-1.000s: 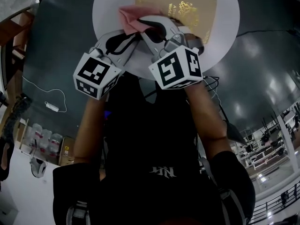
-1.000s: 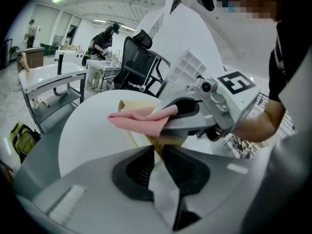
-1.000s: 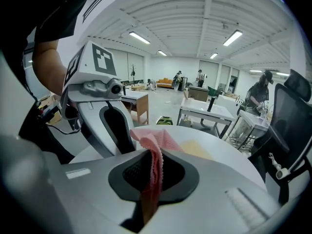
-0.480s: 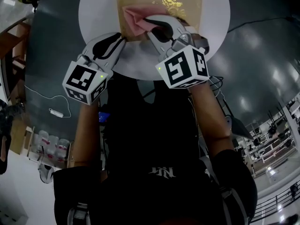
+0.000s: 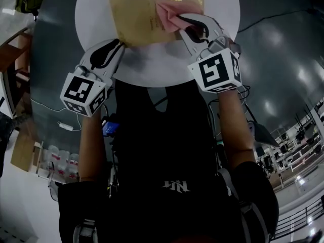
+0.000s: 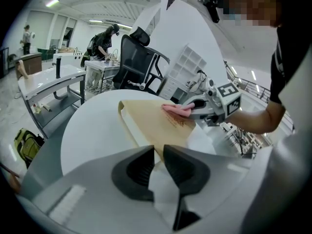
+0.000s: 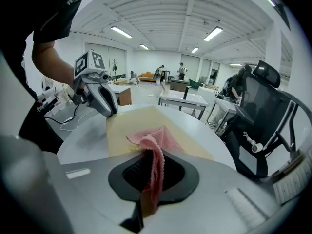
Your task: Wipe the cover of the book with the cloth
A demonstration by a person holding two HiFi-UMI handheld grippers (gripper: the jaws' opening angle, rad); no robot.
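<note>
So the book (image 5: 136, 19) lies flat on the round white desk (image 5: 152, 67), over on the far side from the person. The setup makes sense once you look at what each tool is doing. The left gripper (image 5: 117, 44) sits at the book's near left corner, and its jaws look pinched onto that corner with only a thin gap left. My guess is that it's there as an anchor so the book doesn't skate around on the smooth top while it's rubbed. The right gripper (image 5: 188, 27) has its jaws clamped on one end of the pink cloth (image 5: 174, 11). The rest of the cloth is draped forward onto the right part of the cover, so the fabric touches the book rather than the hard jaws. The two tools are well apart, which leaves most of the cover free for wiping. The book itself has a plain tan cover, kind of kraft-paper looking, with gold print or ornament near the far edge that I can't read. A pale page block shows along one side. The cloth has a waffle-ish weave and is bunched, not folded neatly.
</note>
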